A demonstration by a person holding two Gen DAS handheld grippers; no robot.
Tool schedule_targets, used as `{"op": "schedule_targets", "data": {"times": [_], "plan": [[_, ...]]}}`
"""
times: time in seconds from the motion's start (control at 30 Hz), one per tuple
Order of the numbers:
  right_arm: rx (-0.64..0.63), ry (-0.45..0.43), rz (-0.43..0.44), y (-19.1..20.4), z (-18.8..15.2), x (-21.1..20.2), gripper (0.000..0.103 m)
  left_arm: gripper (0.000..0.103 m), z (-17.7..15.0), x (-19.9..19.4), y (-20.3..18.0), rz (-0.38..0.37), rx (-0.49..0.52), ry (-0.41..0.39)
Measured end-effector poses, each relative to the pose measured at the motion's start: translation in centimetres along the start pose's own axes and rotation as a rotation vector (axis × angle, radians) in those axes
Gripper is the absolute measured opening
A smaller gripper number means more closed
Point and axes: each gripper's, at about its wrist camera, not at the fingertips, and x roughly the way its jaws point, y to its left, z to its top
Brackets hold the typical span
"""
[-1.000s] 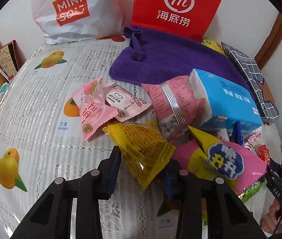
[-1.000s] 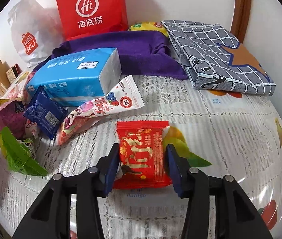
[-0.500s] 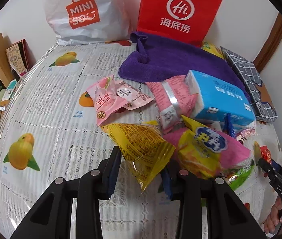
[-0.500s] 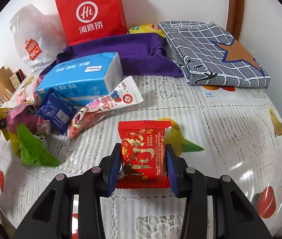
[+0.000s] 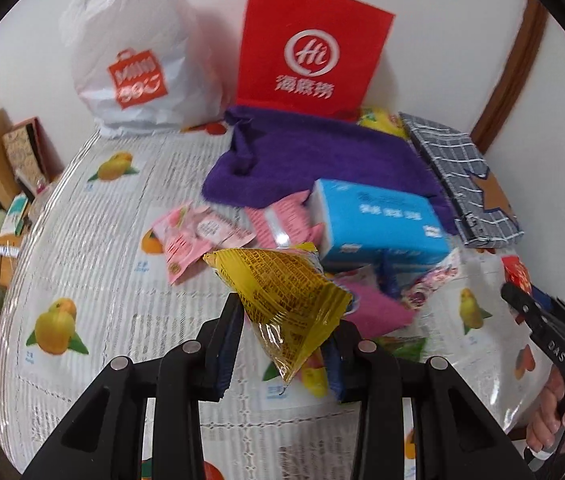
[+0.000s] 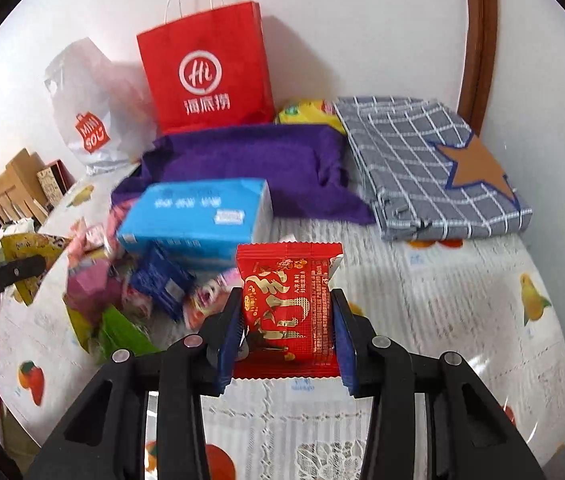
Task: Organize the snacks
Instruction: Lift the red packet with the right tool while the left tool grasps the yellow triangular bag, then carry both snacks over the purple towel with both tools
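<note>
Left wrist view: tilted-down left gripper (image 5: 284, 340) jaws clamp a yellow packet (image 5: 282, 300); right gripper (image 6: 287, 332) jaws clamp a red packet (image 6: 288, 304).

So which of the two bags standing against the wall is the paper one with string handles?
The red bag, with the white Hi logo and white string handles. The white Miniso bag beside it is crinkled plastic.

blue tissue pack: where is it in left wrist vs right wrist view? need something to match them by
Left wrist: blue tissue pack sits right of centre, beyond the yellow packet in the left gripper.
Right wrist: it lies left of centre, beyond and left of the red packet.
Shared landmark: the red paper bag against the wall.
</note>
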Motion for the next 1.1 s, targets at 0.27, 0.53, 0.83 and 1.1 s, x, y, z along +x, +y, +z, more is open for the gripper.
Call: {"op": "schedule_targets", "data": {"times": [0.27, 0.53, 0.83, 1.1], "plan": [[-0.029, -0.041, 0.017, 1.7, 3.6, -1.1, 0.042, 0.034, 2.7, -0.9, -3.5, -0.04, 0.065, -0.027], [-0.05, -0.057, 0.013, 2.5, 7.5, -0.5, 0.042, 0.034, 5.8, 0.3, -4.8, -0.068, 0.085, -0.023], [-0.056, -0.061, 0.025, 2.9, 11.9, 2.7, 0.042, 0.034, 10.1, 2.5, -4.7, -0.059, 0.096, -0.028], [-0.068, -0.063, 0.03, 3.5, 16.0, 6.4, 0.042, 0.034, 13.8, 5.5, -3.4, -0.039, 0.08, -0.017]]}}
